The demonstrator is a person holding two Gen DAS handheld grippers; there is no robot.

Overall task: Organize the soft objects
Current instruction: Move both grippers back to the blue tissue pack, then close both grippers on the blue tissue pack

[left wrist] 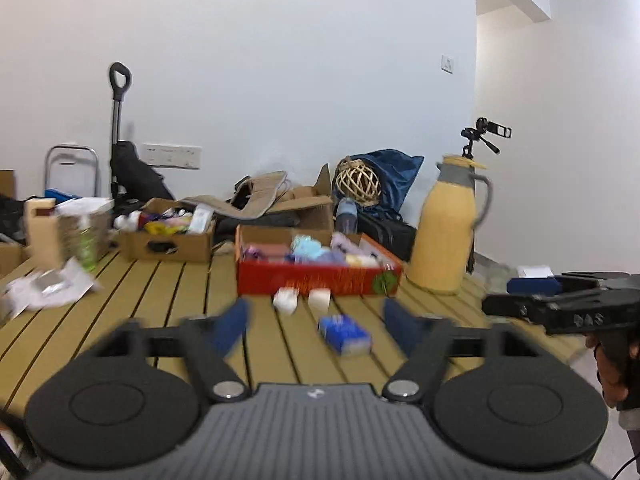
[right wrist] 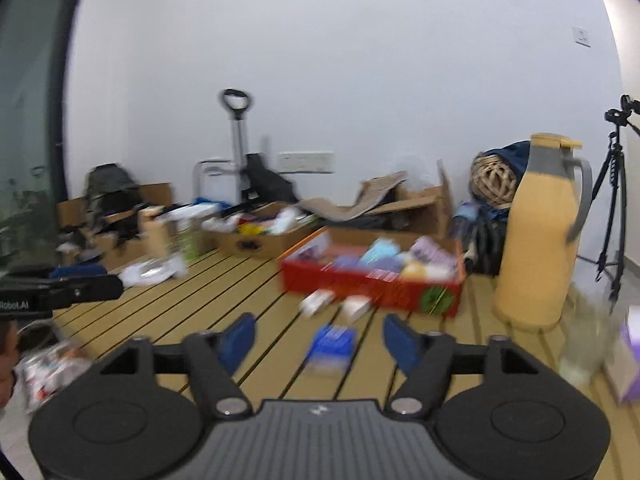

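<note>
Blue soft packet (left wrist: 345,335) loose on slatted wooden counter (left wrist: 160,292); both hand-held grippers spread wide, holding nothing; blurry frames, so misjudged grab might shove packet away.

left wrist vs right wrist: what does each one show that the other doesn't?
Only the left wrist view: the right tool entering from the right edge, jaws not clearly readable, and the wire-frame chair at far left.

Only the right wrist view: the dark glass door, the purple-and-white pack at the table's right edge, the full tripod, and the left tool's side.

Both: the slatted table, the red box of soft items, the blue pack and two white packs before it, and the yellow jug. Each camera's own tool is open and empty.
</note>
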